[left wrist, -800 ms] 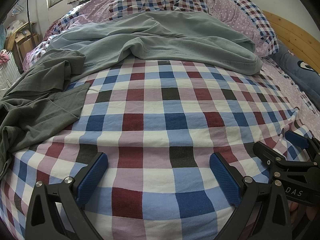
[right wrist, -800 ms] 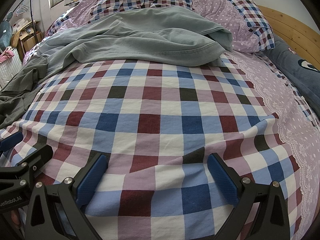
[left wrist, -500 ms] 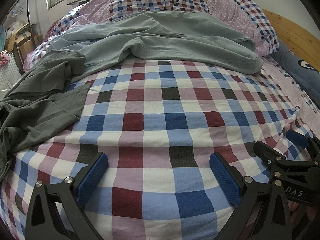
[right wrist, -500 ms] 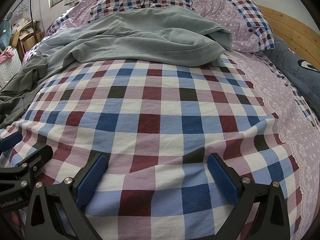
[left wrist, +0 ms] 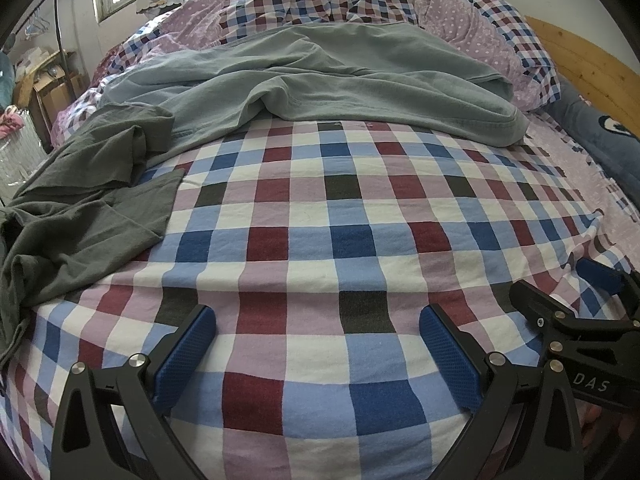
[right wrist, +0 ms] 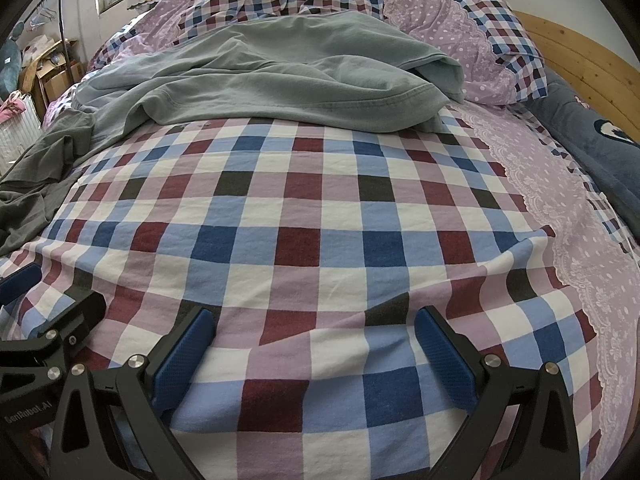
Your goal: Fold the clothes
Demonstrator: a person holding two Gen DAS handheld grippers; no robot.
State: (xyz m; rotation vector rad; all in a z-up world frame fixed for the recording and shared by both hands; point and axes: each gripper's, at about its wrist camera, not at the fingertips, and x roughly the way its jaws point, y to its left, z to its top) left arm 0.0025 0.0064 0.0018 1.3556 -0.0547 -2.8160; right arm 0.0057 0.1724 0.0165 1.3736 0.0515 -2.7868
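Observation:
A light grey-green garment point(left wrist: 320, 84) point(right wrist: 280, 80) lies crumpled across the far part of the bed. A dark grey shirt point(left wrist: 80, 208) point(right wrist: 36, 184) is bunched at the left edge and hangs partly over the side. My left gripper point(left wrist: 316, 344) is open above the checked sheet near the bed's front edge, nothing between its blue pads. My right gripper point(right wrist: 314, 344) is open too, right beside it over the same sheet. Each shows in the other's view: the right one point(left wrist: 576, 304), the left one point(right wrist: 52, 312). Both garments are well ahead of the fingers.
The checked sheet point(left wrist: 320, 216) covers the bed's middle. Checked and dotted purple pillows point(right wrist: 460, 28) sit at the head, against a wooden headboard point(right wrist: 580, 56). A dark blue cushion point(right wrist: 600, 140) lies along the right. Boxes and a clothes rail point(left wrist: 48, 72) stand left of the bed.

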